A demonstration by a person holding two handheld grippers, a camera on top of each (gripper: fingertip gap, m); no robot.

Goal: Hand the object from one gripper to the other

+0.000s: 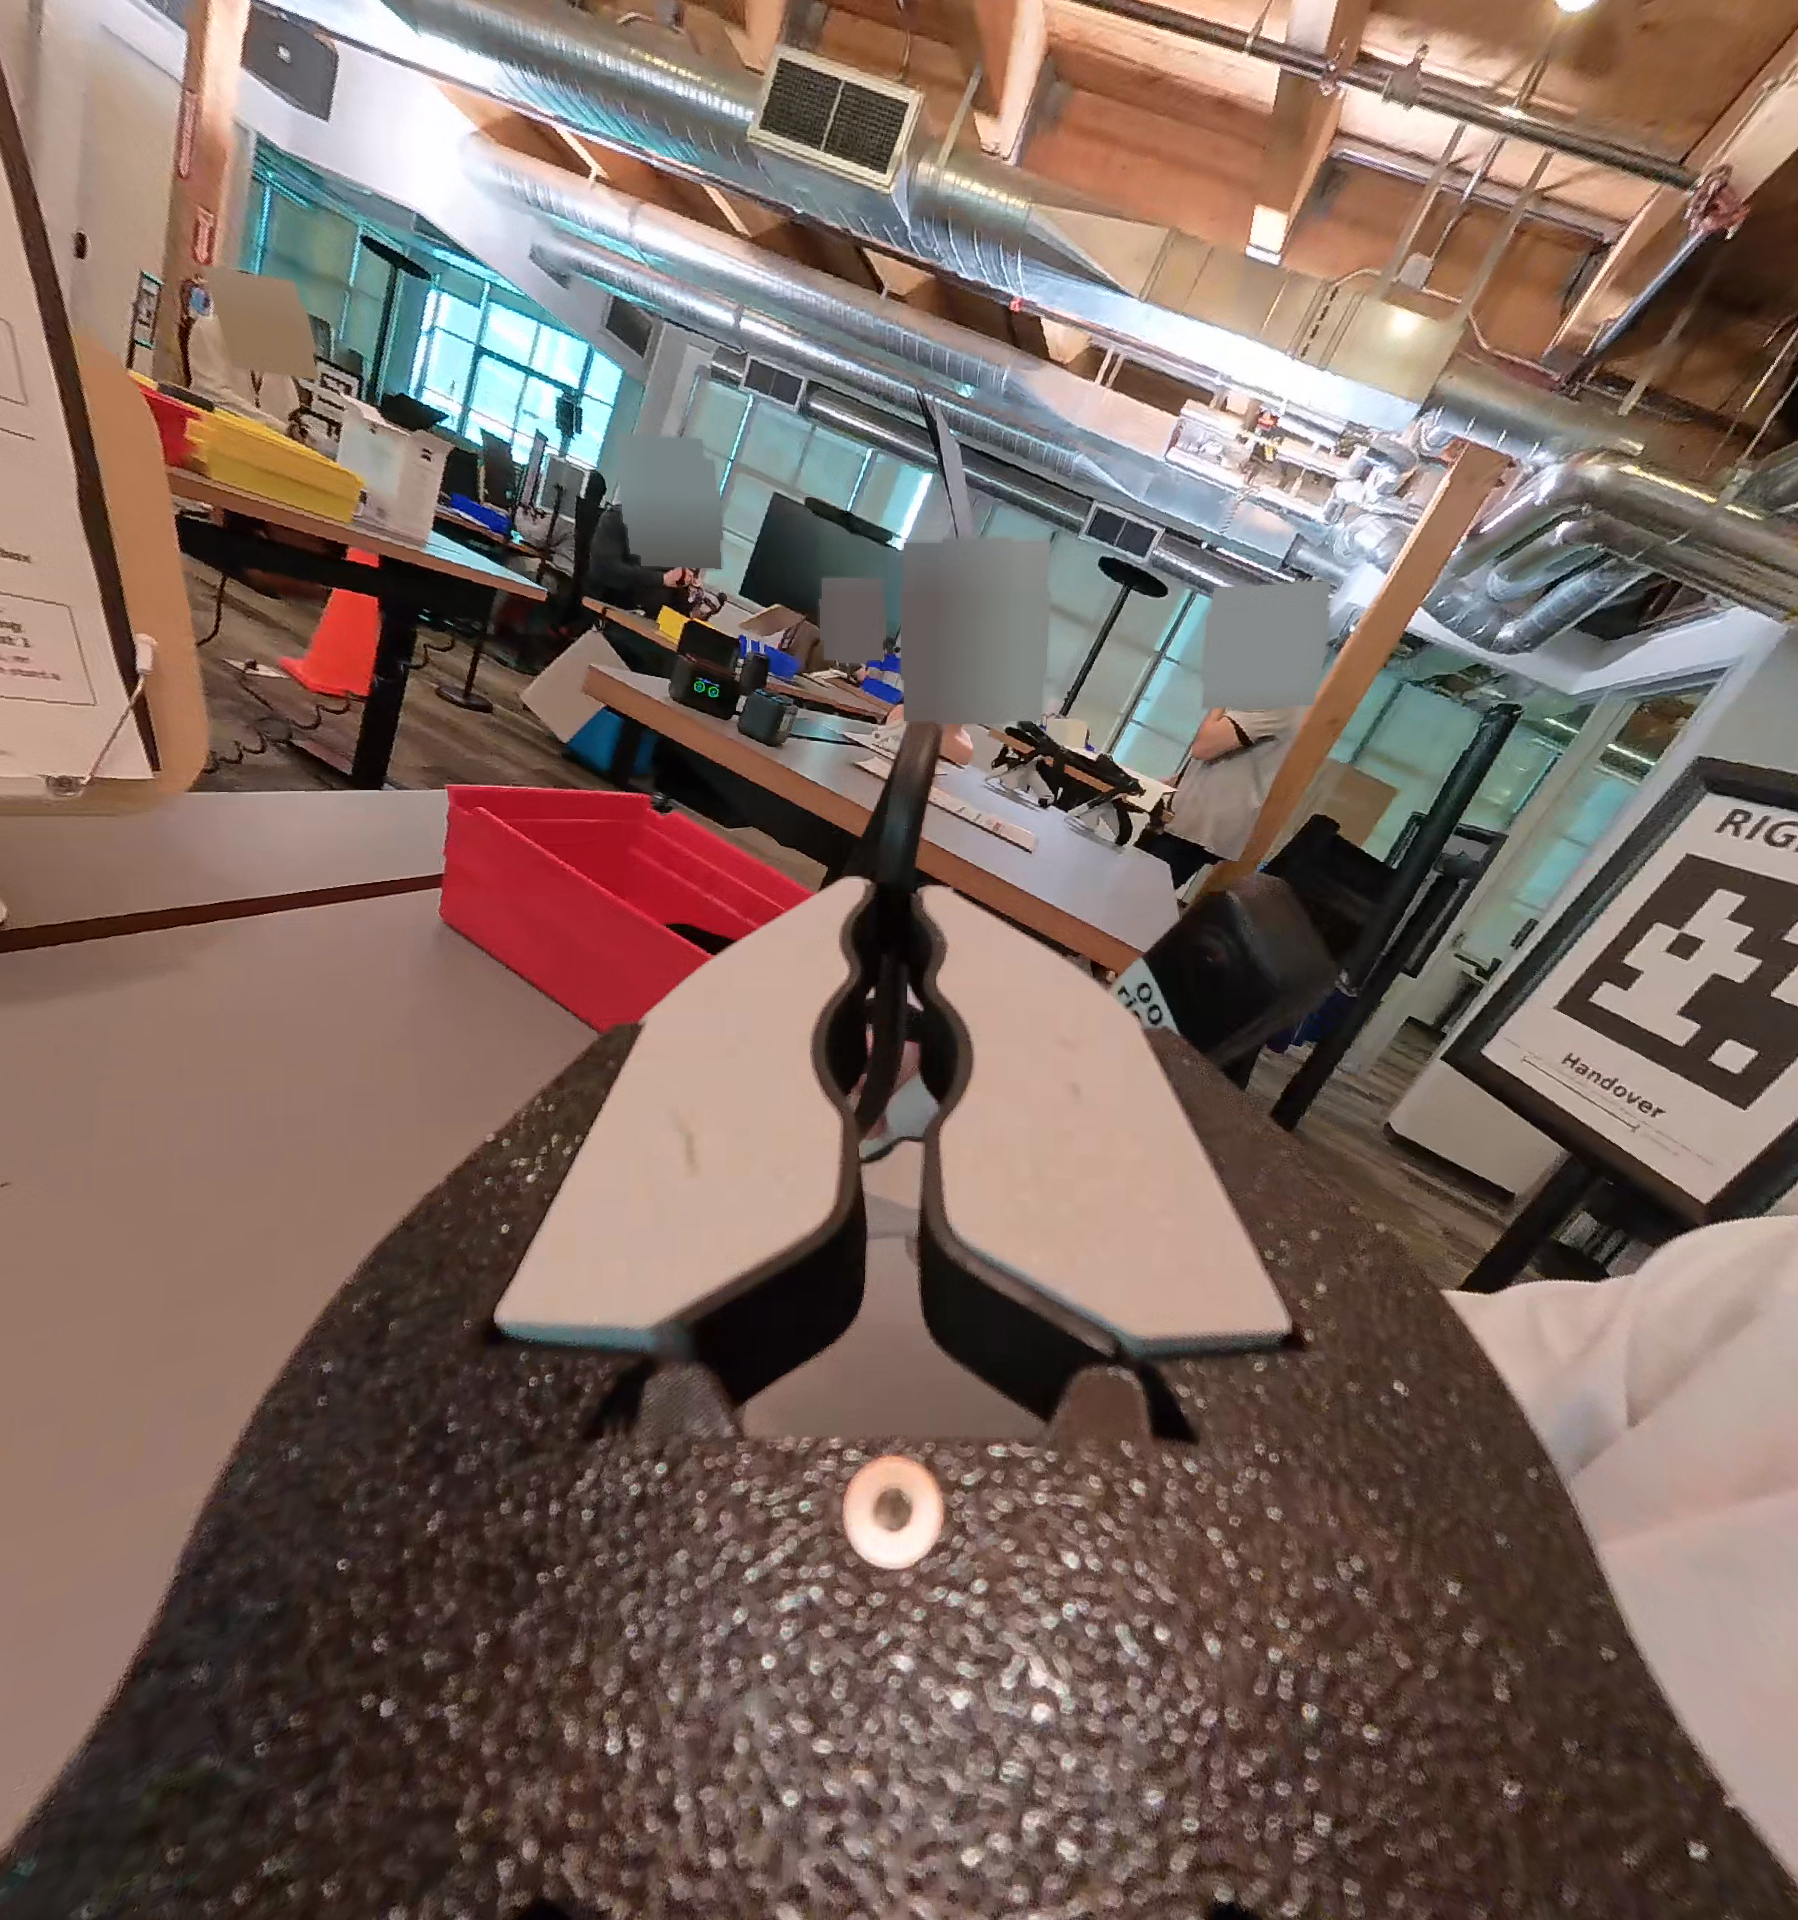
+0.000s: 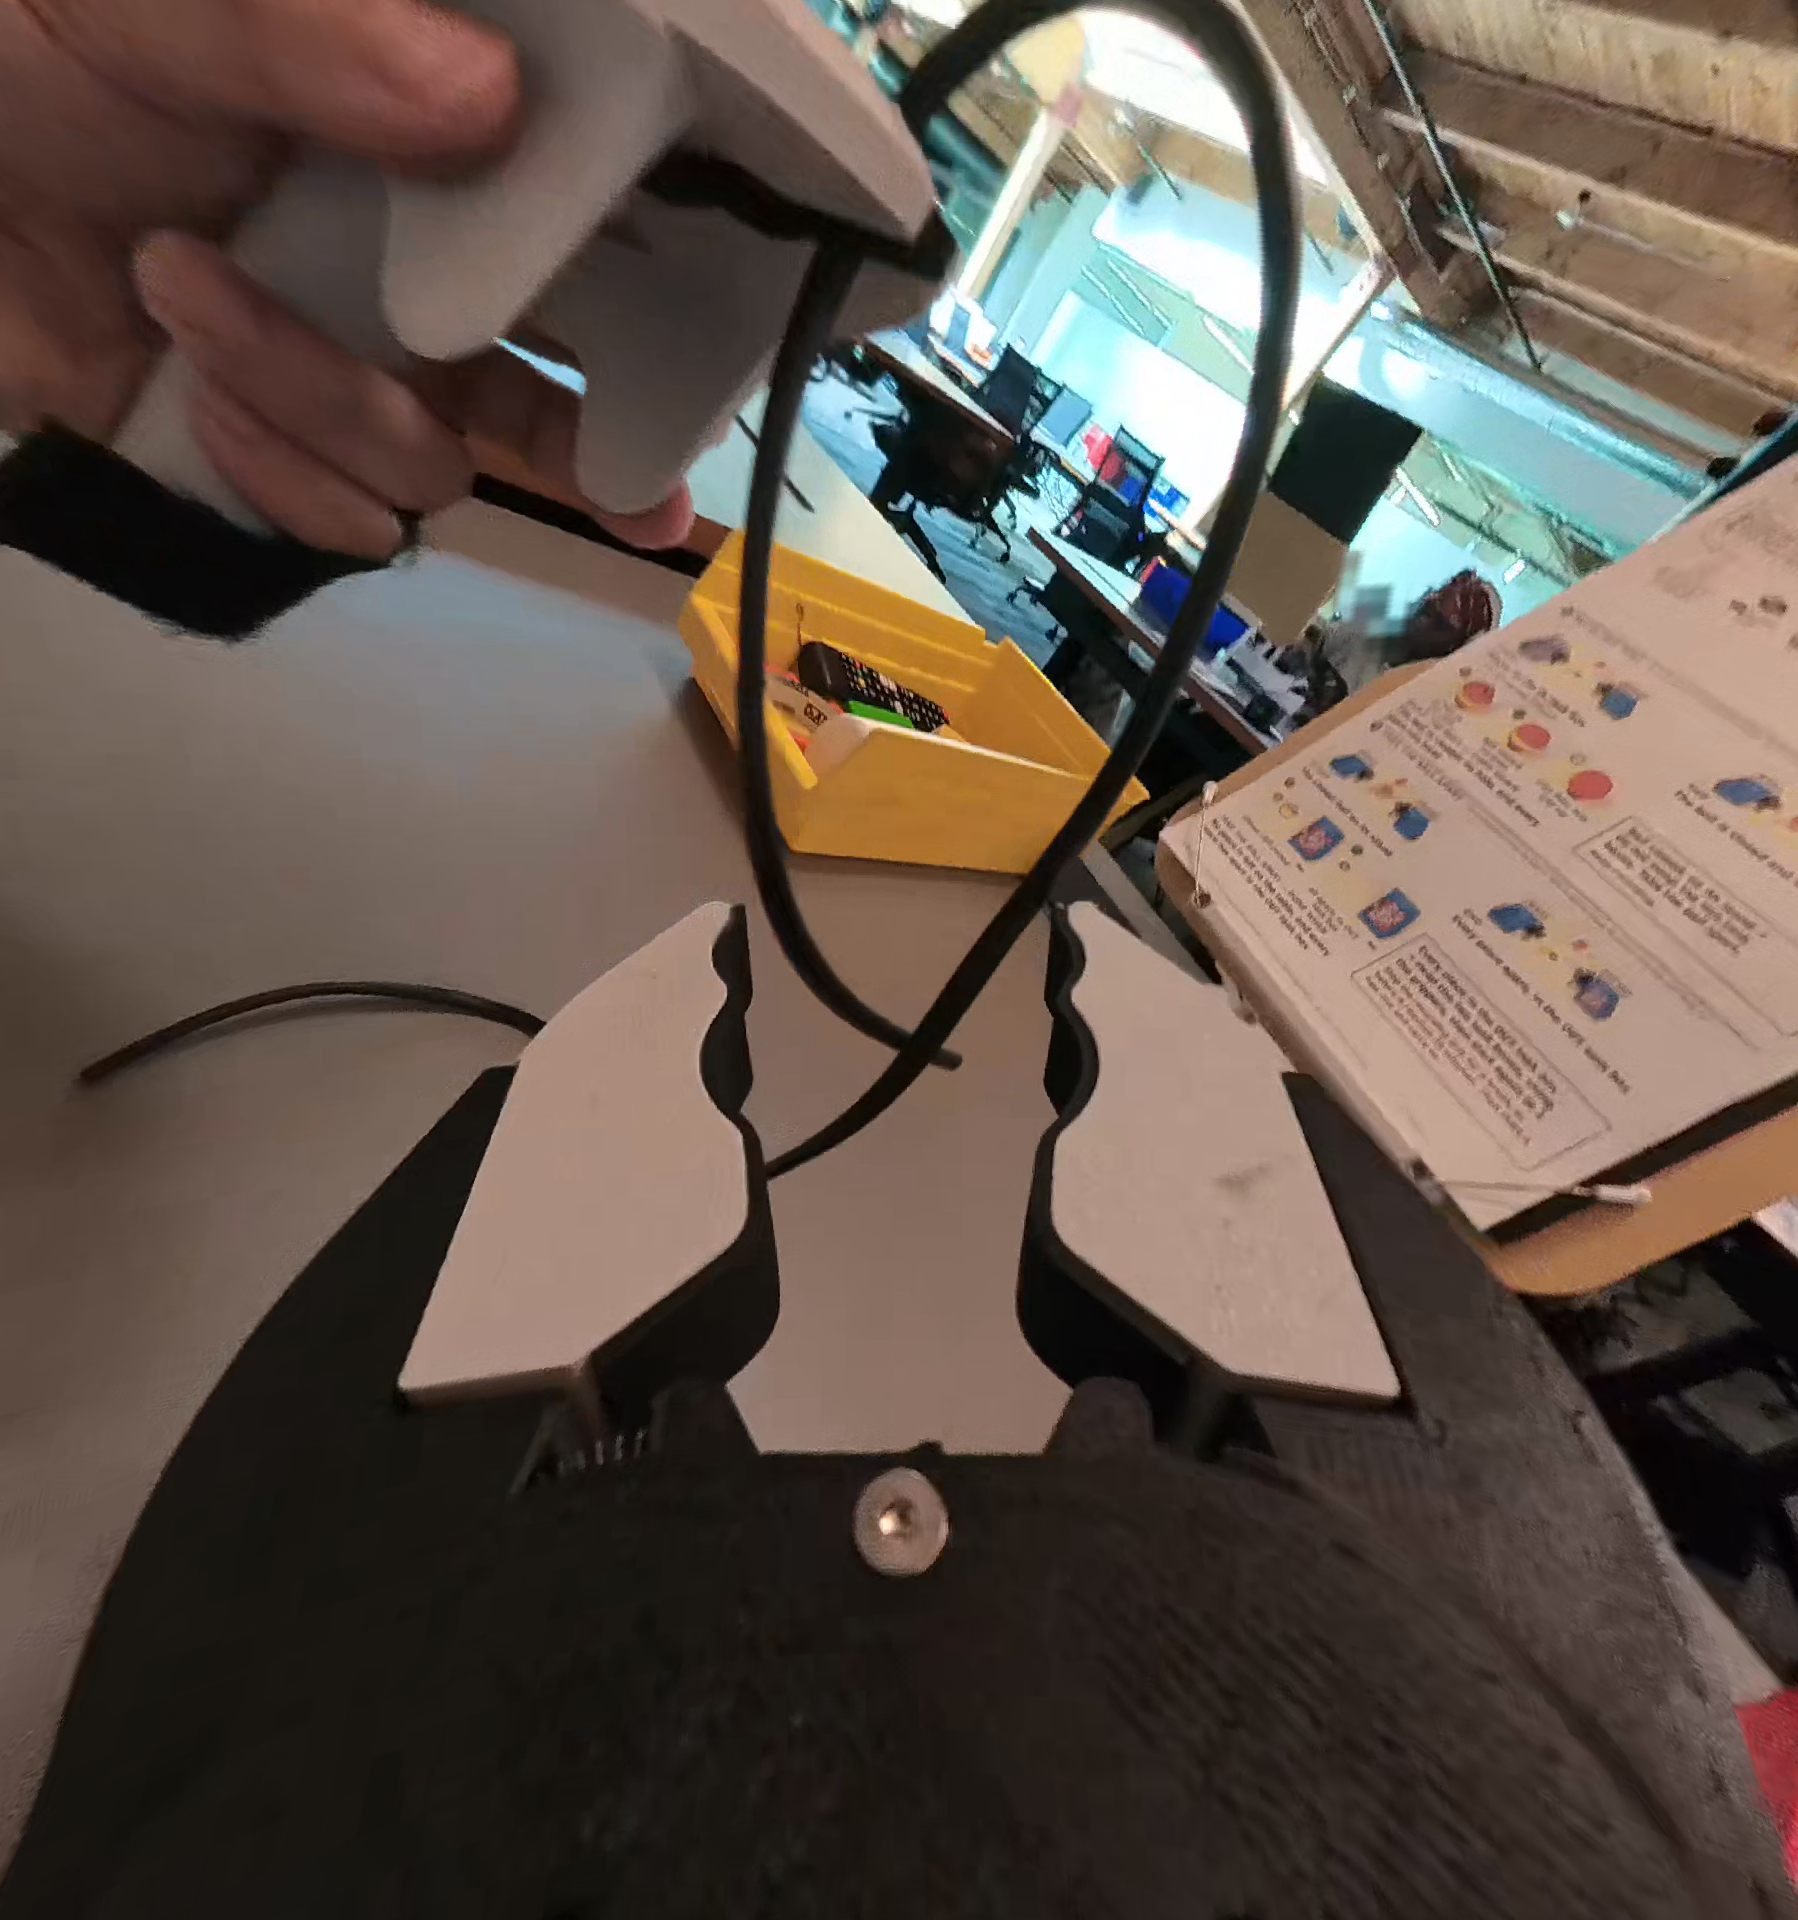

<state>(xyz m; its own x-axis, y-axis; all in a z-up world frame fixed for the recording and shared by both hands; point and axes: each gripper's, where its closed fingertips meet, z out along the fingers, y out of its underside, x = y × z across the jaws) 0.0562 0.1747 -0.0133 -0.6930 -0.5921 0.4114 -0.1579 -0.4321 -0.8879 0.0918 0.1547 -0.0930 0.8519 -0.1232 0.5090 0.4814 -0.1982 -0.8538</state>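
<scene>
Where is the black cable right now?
The black cable is pinched in the left gripper, and in the right wrist view it loops down between the open right gripper in front of the yellow bin.

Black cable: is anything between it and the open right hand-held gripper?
Nothing visible. The black cable, clamped in the left hand-held gripper, hangs as a loop whose lower end dips between the fingers of the open right hand-held gripper. The yellow bin sits behind on the table.

Framed marker sign (image 1: pixel 1695 997) at 3 o'clock bears printed words. Clipboard sheet (image 1: pixel 1 468) at 9 o'clock carries printed lines. Illustrated instruction sheet (image 2: pixel 1560 883) at 3 o'clock carries small print.
</scene>
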